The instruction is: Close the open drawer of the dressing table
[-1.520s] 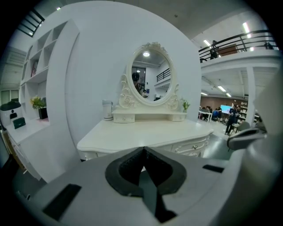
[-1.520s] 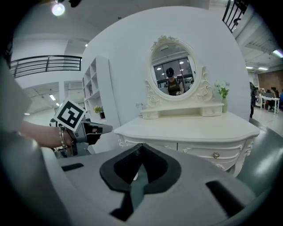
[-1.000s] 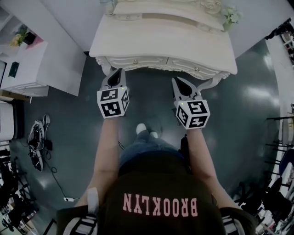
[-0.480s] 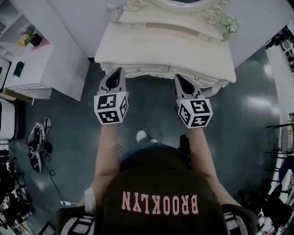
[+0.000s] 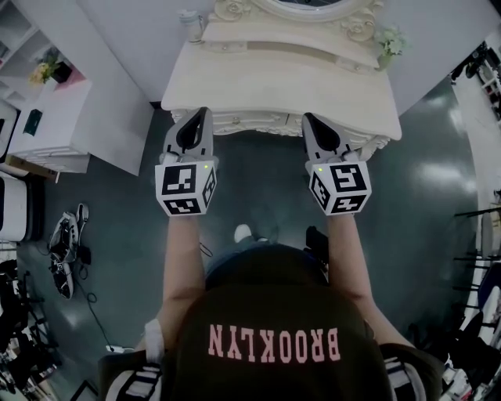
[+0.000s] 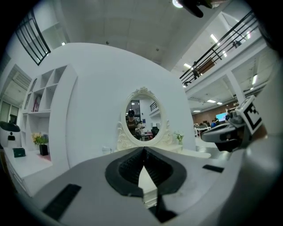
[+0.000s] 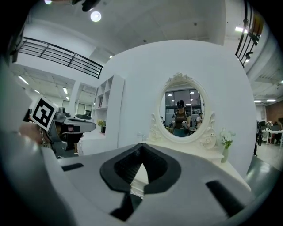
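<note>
The cream dressing table (image 5: 282, 78) stands in front of me, with its oval mirror (image 6: 142, 119) (image 7: 181, 112) behind the top. Its carved drawer fronts (image 5: 250, 122) run under the front edge and look flush from above. My left gripper (image 5: 200, 115) is held level just before the left part of that edge, jaws shut with nothing between them (image 6: 143, 150). My right gripper (image 5: 308, 119) hovers before the right part, also shut and empty (image 7: 141, 145). Neither touches the table. Each gripper shows in the other's view: the right gripper (image 6: 227, 132), the left gripper (image 7: 66, 126).
A white shelf unit (image 5: 70, 117) stands left of the table. Shoes and cables (image 5: 63, 243) lie on the dark floor at the left, and racks with clutter (image 5: 477, 313) line the right. A small flower vase (image 5: 389, 41) and a bottle (image 5: 190, 23) stand on the tabletop.
Both grippers have risen, from below the drawer fronts to level with the table's front edge. Both stay shut and empty.
</note>
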`<state>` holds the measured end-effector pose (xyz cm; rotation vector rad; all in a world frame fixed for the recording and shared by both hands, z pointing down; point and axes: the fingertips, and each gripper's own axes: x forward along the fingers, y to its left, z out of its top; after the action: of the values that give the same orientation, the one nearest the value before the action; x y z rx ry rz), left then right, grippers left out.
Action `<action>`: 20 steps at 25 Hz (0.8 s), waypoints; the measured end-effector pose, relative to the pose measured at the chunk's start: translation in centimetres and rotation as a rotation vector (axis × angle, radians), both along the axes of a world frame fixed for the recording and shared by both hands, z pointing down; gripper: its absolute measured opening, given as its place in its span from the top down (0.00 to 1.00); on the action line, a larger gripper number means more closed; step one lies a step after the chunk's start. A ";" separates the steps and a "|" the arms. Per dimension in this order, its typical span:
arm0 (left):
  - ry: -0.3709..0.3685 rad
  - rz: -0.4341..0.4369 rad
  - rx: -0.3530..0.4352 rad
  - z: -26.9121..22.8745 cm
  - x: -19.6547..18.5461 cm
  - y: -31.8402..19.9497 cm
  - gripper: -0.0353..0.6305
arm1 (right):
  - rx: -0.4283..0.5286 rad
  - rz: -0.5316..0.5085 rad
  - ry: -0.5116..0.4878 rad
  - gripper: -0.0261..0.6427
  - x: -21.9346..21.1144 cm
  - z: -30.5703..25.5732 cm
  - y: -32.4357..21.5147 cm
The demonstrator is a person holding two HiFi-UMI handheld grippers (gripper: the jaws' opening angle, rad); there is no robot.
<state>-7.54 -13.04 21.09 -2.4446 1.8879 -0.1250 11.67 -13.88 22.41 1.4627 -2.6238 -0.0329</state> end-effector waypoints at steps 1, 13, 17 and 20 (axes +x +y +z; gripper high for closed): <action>-0.001 0.006 0.008 -0.3 0.1 0.0 0.94 | 0.010 0.002 0.007 0.97 0.0 -0.3 0.0; 0.045 0.043 0.042 -2.3 -0.3 0.2 0.94 | 0.057 0.031 -0.026 0.97 0.7 -2.6 -0.2; 0.047 0.045 0.041 -2.6 -0.4 0.1 0.94 | 0.054 0.026 -0.031 0.97 0.6 -2.7 -0.2; 0.050 0.047 0.045 -2.7 -0.4 0.2 0.94 | 0.050 0.025 -0.033 0.97 0.4 -2.6 -0.2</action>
<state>-7.99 -12.84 18.34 -2.4831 1.8291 -0.0197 12.08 -14.07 19.81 1.5249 -2.6481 -0.0731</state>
